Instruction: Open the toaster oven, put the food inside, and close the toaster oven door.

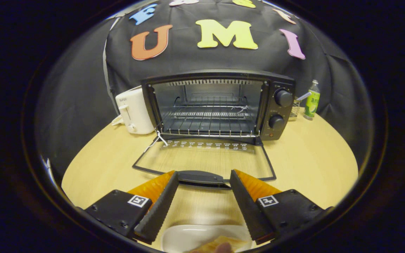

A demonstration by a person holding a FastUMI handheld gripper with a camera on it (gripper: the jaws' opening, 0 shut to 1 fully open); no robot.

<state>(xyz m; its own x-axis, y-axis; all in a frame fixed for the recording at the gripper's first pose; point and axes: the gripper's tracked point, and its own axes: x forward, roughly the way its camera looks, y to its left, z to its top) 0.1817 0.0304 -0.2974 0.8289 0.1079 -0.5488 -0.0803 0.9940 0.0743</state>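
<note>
— On the round pale wooden table (311, 158), what stands ahead of the claw?

— A black toaster oven (220, 105) with two round knobs on its right panel. Its glass door (206, 158) is dropped fully open and lies flat on the wood, the dark curved handle (200, 177) nearest us, just ahead of the fingertips.

— And the gripper (204, 177) itself?

— Its fingers are spread wide apart, gripping nothing. The handle's ends lie close to the two tips; whether they touch it I cannot tell.

— Where is the food?

— Low between the fingers, near their bases: a white shallow plate (188, 235) with a pale golden piece of food (220, 244) on it, only partly visible.

— How much room is inside?

— The cavity is open across its full width, with a bare wire rack (209, 121) running from side to side and front to back. A white string (160, 138) hangs at the door's left hinge corner.

— What crowds the sides?

— A white plastic toaster (134, 110) stands just beside the oven's left wall. To the right, a small wire basket (295, 109) sits just beside the oven, and a clear bottle with a green label (312, 100) stands near the table's far edge. Bare wood lies either side of the door.
</note>
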